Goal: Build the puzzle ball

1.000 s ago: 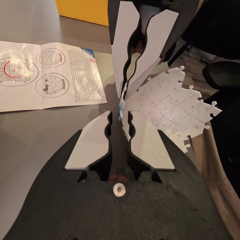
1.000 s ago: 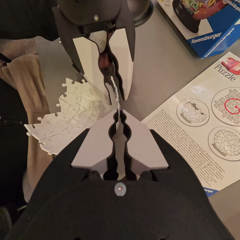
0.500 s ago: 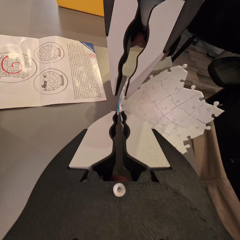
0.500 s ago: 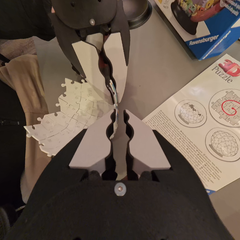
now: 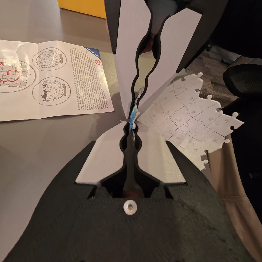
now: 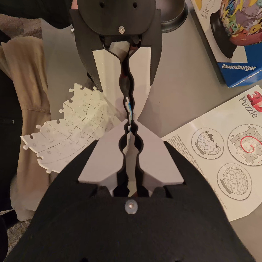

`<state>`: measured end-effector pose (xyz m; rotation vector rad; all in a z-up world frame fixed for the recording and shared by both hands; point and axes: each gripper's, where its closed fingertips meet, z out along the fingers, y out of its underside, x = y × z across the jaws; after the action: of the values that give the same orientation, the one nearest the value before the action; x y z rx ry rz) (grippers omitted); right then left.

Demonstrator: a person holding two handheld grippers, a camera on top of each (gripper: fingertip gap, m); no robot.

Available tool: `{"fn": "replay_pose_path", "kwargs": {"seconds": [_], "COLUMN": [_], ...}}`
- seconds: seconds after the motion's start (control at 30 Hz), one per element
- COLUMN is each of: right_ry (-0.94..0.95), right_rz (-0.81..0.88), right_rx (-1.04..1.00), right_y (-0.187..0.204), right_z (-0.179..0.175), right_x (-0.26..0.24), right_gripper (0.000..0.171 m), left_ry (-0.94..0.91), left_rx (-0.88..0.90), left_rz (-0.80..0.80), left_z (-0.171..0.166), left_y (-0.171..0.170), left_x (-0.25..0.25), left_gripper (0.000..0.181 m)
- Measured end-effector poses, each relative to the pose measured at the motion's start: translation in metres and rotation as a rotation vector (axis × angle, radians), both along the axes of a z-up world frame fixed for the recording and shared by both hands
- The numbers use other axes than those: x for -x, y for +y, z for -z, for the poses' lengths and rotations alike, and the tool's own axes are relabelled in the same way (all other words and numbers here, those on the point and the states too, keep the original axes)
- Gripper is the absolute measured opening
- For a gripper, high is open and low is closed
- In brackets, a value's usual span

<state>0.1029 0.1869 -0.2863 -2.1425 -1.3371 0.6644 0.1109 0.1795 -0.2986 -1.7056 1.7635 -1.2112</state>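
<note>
Both grippers, left (image 5: pixel 131 125) and right (image 6: pixel 131 125), are pinching the curved puzzle section's (image 5: pixel 191 120) edge tip-to-tip. Only the right view is showing the puzzle box (image 6: pixel 233 42); the left is showing a yellow box (image 5: pixel 80 7)

Curved white sheet of joined puzzle pieces (image 5: pixel 191 120), upright on edge, printed side hidden.

The left gripper (image 5: pixel 131 125) and the right gripper (image 6: pixel 131 124) point at each other, fingertips nearly touching, each with its jaws drawn close together, pinching one thin curved edge between them.
</note>
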Motion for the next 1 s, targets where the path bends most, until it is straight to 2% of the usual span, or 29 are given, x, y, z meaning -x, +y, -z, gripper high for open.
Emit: {"fn": "replay_pose_path", "kwargs": {"seconds": [0.07, 0.17, 0.37, 0.77, 0.87, 1.0], "right_ry": [-0.009, -0.012, -0.022, -0.039, -0.036, -0.046], "right_rz": [-0.005, -0.008, -0.017, -0.056, -0.055, -0.056], "right_rx": [-0.001, 0.000, -0.005, -0.064, -0.059, -0.058], "right_y": [0.000, -0.001, -0.001, -0.003, -0.002, -0.002], "right_z": [0.001, 0.001, 0.002, 0.001, 0.001, 0.003], "right_x": [0.000, 0.000, 0.000, -0.001, 0.000, 0.000], "right_gripper": [0.000, 0.000, 0.000, 0.000, 0.000, 0.000], "left_ry": [0.006, 0.041, 0.074, 0.071, 0.036, 0.008], "left_rx": [-0.002, 0.003, -0.021, 0.052, -0.002, -0.091], "left_rz": [-0.013, -0.023, -0.014, -0.016, -0.043, -0.036], "left_z": [0.001, 0.002, 0.007, 0.005, 0.002, -0.002], "left_y": [0.001, 0.002, -0.001, -0.002, 0.003, 0.003], "left_x": [0.000, 0.007, 0.014, 0.013, 0.010, 0.006], "left_gripper": [0.007, 0.020, 0.004, 0.002, 0.013, 0.006]}}
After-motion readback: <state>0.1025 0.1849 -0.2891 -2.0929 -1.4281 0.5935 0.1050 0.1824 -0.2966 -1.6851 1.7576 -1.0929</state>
